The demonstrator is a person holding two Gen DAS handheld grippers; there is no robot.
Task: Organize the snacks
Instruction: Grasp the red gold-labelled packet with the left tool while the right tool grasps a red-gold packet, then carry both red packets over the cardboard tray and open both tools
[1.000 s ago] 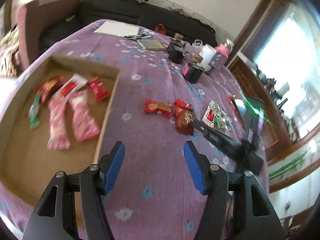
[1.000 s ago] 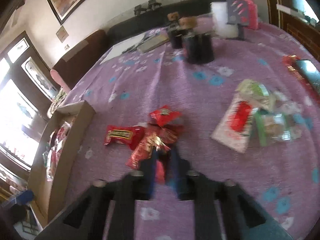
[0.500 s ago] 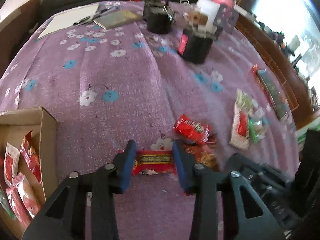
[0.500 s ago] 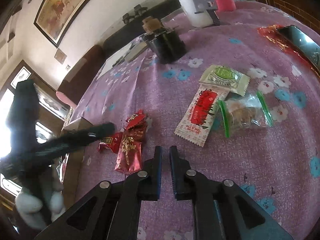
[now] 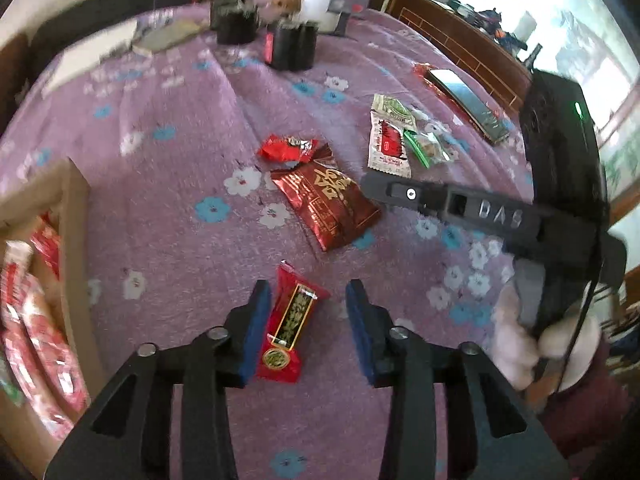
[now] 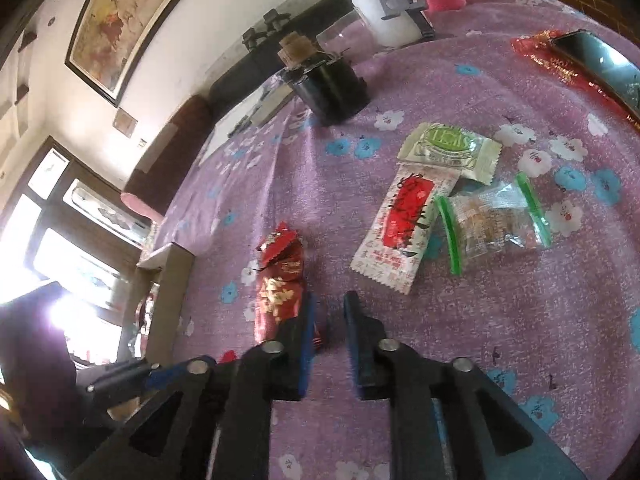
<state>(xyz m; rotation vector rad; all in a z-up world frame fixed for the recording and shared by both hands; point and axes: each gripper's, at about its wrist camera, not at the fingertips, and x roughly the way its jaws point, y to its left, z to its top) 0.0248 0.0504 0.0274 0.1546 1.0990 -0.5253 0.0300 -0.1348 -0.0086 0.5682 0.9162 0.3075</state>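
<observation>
My left gripper is open and straddles a small red snack bar lying on the purple cloth. Ahead lie a dark red snack bag and a small red packet. My right gripper is slightly open and empty, its left finger beside the dark red bag. It also shows in the left wrist view. A white and red packet, a green packet and a clear zip bag lie to the right.
A cardboard box holding several red and pink snacks stands at the left; its corner shows in the right wrist view. Black containers and white holders stand at the back. A phone lies at the right edge.
My left gripper moved from over the box to the loose snacks and now straddles the red bar. My right gripper opened slightly and drew back toward the dark red bag.
</observation>
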